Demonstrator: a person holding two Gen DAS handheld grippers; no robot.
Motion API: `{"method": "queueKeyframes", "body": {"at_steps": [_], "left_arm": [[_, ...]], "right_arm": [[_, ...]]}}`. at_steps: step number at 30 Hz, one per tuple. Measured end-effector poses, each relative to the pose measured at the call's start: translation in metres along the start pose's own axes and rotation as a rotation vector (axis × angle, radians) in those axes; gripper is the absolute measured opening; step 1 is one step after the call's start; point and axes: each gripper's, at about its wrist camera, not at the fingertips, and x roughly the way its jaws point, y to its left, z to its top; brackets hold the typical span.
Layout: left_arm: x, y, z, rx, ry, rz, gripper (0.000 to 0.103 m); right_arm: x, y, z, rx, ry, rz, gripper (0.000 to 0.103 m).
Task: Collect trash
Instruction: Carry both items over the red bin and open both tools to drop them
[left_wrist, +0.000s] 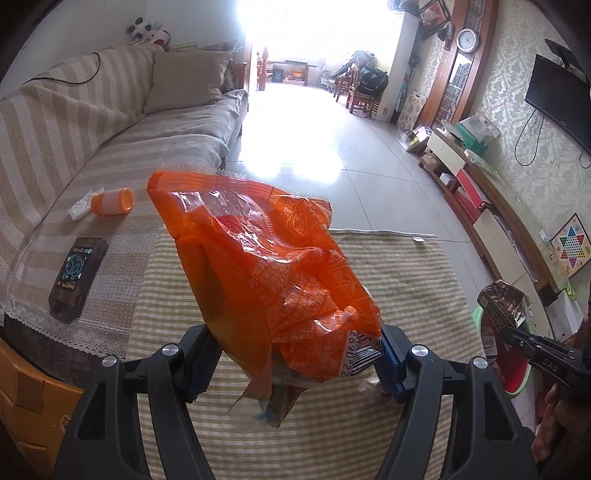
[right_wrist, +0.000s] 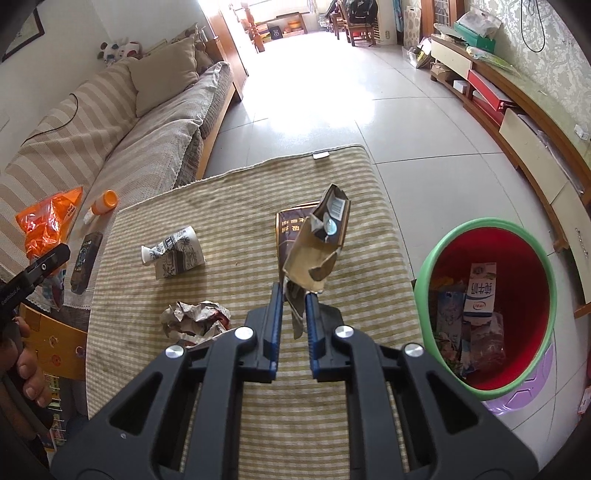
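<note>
A living room with pale floor tiles, a striped sofa and a low table under a green-and-cream striped cloth; both grippers hang above that cloth.

The left gripper has its fingers spread fairly wide yet pressing on the bottom end of an orange plastic bag; the crumpled bag stands up and away from the fingertips, tilted toward the sofa; beyond the fingers to the left, on the sofa seat, lie an orange-capped bottle and a dark flat packet.

The right gripper has its fingers pressed almost together, pinching the lower edge of a torn brown carton; the carton rises from the fingertips, clear of the cloth; just behind it a dark flat wrapper lies on the table; left of the fingers, on the cloth, sit a crumpled paper wad close by and a crushed printed paper cup farther off; right of the fingers, on the floor beside the table, stands a red bin with a green rim, with milk cartons and other wrappers inside it; at the left edge of this view a hand holds the other gripper.
</note>
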Motion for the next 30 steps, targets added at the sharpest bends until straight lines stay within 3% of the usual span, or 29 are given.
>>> {"method": "queueKeyframes", "body": {"at_steps": [14, 30], "left_arm": [[-0.007, -0.133, 0.002, 0.146, 0.004, -0.206, 0.067], [0.021, -0.288, -0.027, 0.304, 0.118, -0.463, 0.067]], "right_arm": [[-0.060, -0.091, -0.001, 0.100, -0.091, -0.049, 0.012], [-0.086, -0.201, -0.021, 0.252, -0.119, -0.113, 0.012]]}}
